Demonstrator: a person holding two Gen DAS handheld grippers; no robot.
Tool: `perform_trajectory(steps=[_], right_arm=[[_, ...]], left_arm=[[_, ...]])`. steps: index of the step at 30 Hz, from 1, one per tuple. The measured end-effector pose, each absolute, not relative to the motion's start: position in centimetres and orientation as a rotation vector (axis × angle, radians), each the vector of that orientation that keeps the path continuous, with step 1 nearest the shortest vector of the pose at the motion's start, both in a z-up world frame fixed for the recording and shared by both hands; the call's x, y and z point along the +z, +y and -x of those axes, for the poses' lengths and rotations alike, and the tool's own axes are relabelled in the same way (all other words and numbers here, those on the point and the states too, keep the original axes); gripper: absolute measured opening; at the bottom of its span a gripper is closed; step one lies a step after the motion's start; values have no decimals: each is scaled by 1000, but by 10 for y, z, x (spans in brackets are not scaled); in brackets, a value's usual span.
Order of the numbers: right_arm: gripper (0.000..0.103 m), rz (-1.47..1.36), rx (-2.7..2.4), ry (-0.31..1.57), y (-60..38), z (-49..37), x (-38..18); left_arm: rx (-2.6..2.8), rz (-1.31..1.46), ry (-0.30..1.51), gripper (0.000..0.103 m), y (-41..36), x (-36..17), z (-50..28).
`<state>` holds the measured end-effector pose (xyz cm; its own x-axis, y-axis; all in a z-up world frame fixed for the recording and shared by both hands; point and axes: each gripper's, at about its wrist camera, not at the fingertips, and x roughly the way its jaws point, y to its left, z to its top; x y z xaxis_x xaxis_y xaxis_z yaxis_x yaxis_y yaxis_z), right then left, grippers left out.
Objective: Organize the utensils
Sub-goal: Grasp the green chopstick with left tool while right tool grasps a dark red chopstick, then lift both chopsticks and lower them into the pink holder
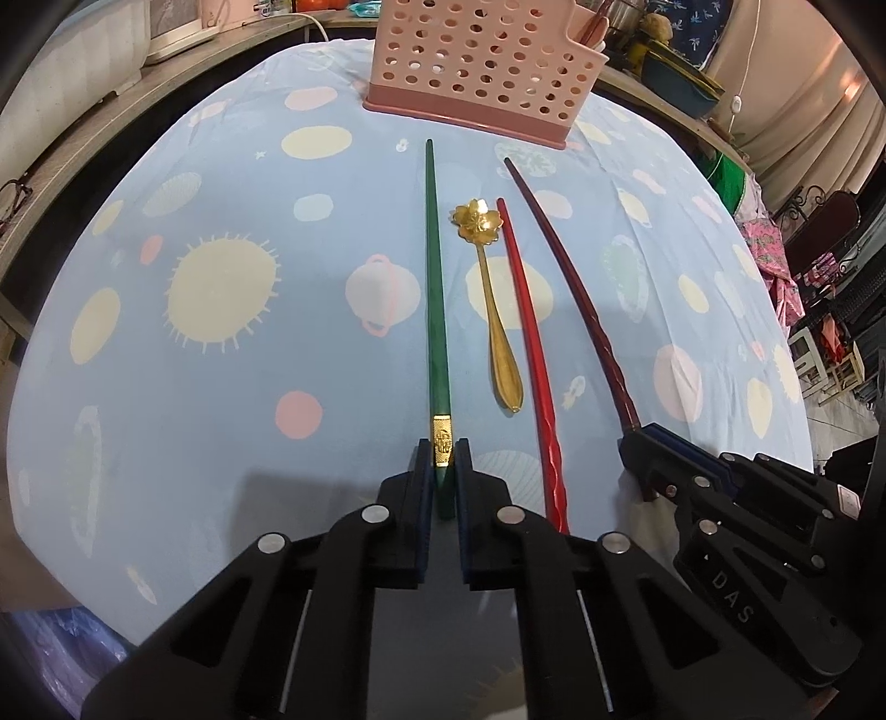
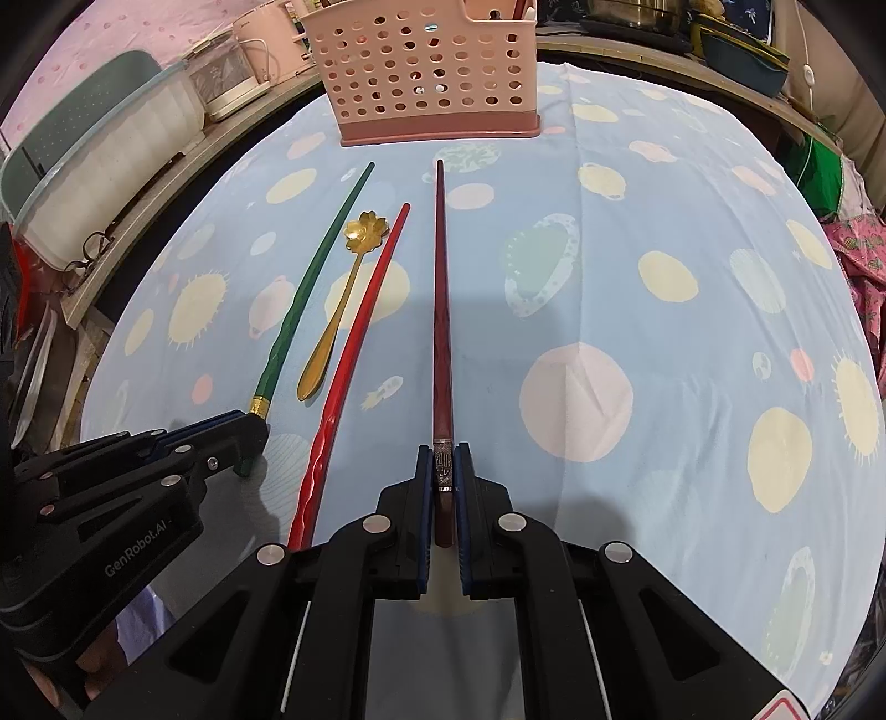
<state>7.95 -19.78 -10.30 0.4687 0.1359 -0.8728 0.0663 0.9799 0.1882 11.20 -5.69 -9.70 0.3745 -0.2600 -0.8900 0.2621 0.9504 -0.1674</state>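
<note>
My left gripper (image 1: 443,451) is shut on the gold-banded end of a green chopstick (image 1: 433,288), which lies along the cloth. My right gripper (image 2: 444,457) is shut on the silver-banded end of a dark red chopstick (image 2: 442,299); it also shows in the left wrist view (image 1: 642,437). Between them lie a gold flower-bowl spoon (image 1: 490,293) and a bright red chopstick (image 1: 531,354), both loose on the cloth. A pink perforated utensil basket (image 1: 476,61) stands at the far edge, with some chopsticks in it.
The table has a light blue planet-print cloth (image 1: 221,288). White appliances and a plastic box (image 2: 111,144) line a shelf at the left. Pots and clutter (image 2: 736,50) sit behind the basket at the right. Clothes hang off the right edge (image 2: 853,249).
</note>
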Motion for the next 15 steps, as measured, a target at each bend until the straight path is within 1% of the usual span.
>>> perform_trajectory(steps=[6, 15], right_arm=[[7, -220, 40, 1058, -205, -72, -91], [7, -263, 16, 878, -231, -62, -15]], left_arm=[[-328, 4, 1086, 7, -52, -75, -109], [-332, 39, 926, 7, -44, -3, -117]])
